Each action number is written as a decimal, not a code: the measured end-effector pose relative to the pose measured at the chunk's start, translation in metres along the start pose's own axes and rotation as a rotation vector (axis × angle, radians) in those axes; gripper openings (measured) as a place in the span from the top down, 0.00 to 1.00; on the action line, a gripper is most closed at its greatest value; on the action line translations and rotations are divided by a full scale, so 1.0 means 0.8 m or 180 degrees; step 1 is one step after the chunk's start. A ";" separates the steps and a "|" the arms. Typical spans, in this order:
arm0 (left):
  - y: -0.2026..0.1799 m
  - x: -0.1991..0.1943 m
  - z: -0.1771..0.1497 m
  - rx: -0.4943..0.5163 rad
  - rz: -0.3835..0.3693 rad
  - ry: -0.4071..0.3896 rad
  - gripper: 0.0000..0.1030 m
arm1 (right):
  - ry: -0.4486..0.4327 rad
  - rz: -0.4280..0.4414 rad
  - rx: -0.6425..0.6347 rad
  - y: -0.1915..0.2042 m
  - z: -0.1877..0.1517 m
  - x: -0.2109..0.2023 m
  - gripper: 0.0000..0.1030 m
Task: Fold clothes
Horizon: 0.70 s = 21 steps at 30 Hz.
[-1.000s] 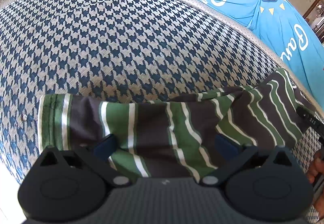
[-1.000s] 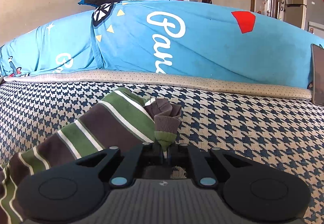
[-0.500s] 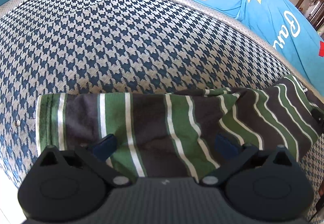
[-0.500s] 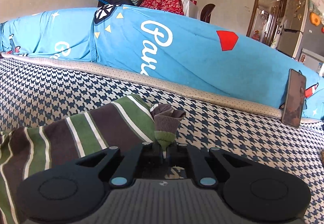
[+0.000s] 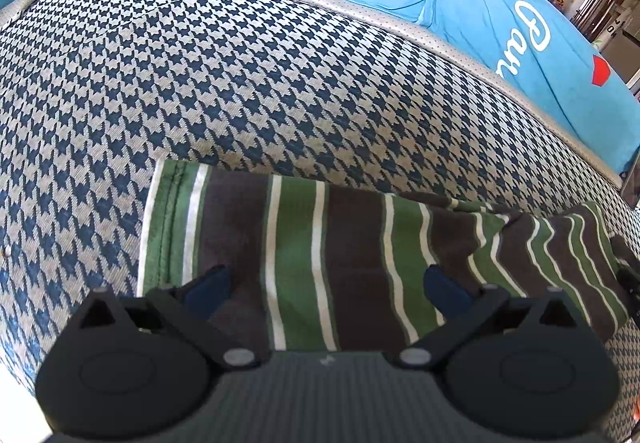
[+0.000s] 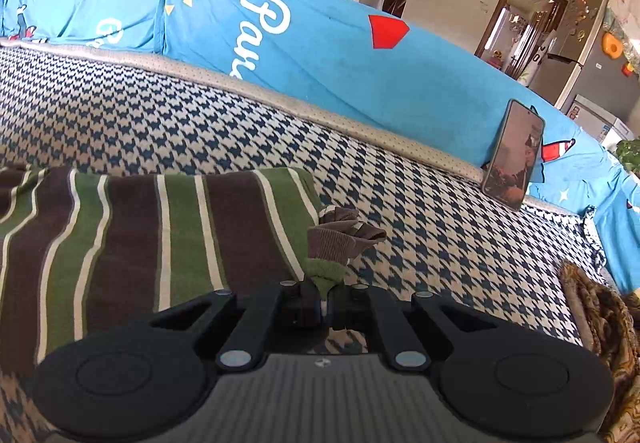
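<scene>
Left wrist view: one striped garment [image 5: 340, 267] lies at 6 o'clock on the houndstooth cover [image 5: 240, 83], bare cloth from 9 to 1. Left gripper [image 5: 326, 287] spread wide over it. Right gripper [image 6: 325, 293] pinches its bunched cuff; one phone [image 6: 514, 155] leans at 2 o'clock. The garment's near edge is hidden.
</scene>
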<state>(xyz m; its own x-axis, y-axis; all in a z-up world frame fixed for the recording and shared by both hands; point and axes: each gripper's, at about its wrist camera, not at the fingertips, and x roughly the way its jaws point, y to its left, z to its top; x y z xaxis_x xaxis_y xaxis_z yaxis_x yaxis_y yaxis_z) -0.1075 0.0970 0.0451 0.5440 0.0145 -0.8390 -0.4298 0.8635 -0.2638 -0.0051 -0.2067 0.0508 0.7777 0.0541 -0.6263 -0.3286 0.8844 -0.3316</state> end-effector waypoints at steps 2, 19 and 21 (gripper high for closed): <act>0.003 -0.001 0.000 -0.0030 0.0013 -0.0008 0.00 | 0.0116 0.0053 -0.0053 -0.003 -0.011 -0.005 0.97; 0.048 -0.032 0.018 -0.0124 -0.0009 -0.0050 0.00 | 0.0248 0.0478 0.0261 -0.075 -0.015 -0.040 0.62; 0.054 -0.048 0.015 -0.0134 -0.0023 -0.0042 0.00 | 0.0137 0.0635 0.0466 -0.083 -0.010 -0.035 0.61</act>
<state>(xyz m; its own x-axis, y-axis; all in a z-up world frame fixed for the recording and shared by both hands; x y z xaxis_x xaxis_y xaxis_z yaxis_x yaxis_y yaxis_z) -0.1386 0.1399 0.0715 0.5564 0.0152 -0.8308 -0.4557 0.8417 -0.2898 -0.0092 -0.2703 0.0847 0.6806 0.2172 -0.6997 -0.3897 0.9161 -0.0946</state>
